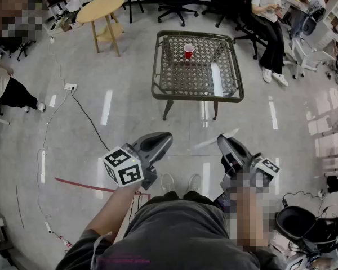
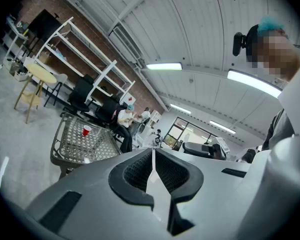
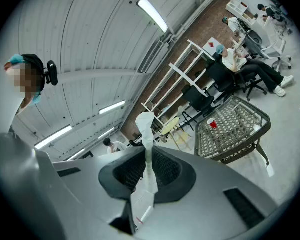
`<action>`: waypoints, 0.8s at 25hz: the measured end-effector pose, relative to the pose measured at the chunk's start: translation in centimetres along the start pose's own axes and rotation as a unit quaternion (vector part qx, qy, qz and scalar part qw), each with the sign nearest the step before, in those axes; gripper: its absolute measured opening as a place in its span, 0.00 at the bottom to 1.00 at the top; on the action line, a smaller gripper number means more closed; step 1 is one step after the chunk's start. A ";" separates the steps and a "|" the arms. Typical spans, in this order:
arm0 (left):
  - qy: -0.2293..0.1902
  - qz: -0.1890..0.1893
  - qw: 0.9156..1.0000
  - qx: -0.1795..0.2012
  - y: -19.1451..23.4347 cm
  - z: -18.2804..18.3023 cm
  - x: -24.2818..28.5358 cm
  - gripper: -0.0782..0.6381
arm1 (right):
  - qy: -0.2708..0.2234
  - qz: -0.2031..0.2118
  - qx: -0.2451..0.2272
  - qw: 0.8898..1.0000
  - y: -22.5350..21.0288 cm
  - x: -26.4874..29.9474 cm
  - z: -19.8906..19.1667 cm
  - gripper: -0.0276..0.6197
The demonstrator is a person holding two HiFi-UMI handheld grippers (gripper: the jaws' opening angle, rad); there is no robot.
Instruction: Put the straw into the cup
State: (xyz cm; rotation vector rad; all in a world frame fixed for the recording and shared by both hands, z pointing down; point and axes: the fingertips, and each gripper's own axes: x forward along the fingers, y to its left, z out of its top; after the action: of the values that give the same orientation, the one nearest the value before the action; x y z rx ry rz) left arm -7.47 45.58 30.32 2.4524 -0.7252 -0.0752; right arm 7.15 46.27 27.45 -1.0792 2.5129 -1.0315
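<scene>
Head view, we note left gripper (image 1: 164, 138) and right gripper (image 1: 224, 141) low above the floor, red cup (image 1: 188, 50) on the surface (image 1: 158, 86) well ahead, left gripper view, jaws pressed together, right gripper view, jaws clamped on the white wrapped straw (image 3: 146, 126), its end poking past them, cup far beyond.

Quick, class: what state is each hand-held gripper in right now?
Left hand-held gripper: closed, nothing seen in it.
Right hand-held gripper: closed on the white straw.
</scene>
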 end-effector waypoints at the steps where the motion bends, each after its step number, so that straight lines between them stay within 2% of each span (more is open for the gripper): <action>1: 0.000 -0.001 1.000 0.000 0.2 0.0 0.0 0.15 | 0.000 -0.001 0.000 1.000 -0.1 0.2 -0.1 0.11; 20: 0.006 -0.010 1.000 0.001 3.7 1.6 0.3 0.15 | -0.017 -0.007 0.004 1.000 -1.1 3.7 0.0 0.11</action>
State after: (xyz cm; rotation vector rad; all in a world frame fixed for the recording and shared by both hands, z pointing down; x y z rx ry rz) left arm -9.36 42.05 31.07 2.4612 -0.6952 -0.0662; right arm 5.16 43.13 28.47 -1.1049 2.4757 -1.0194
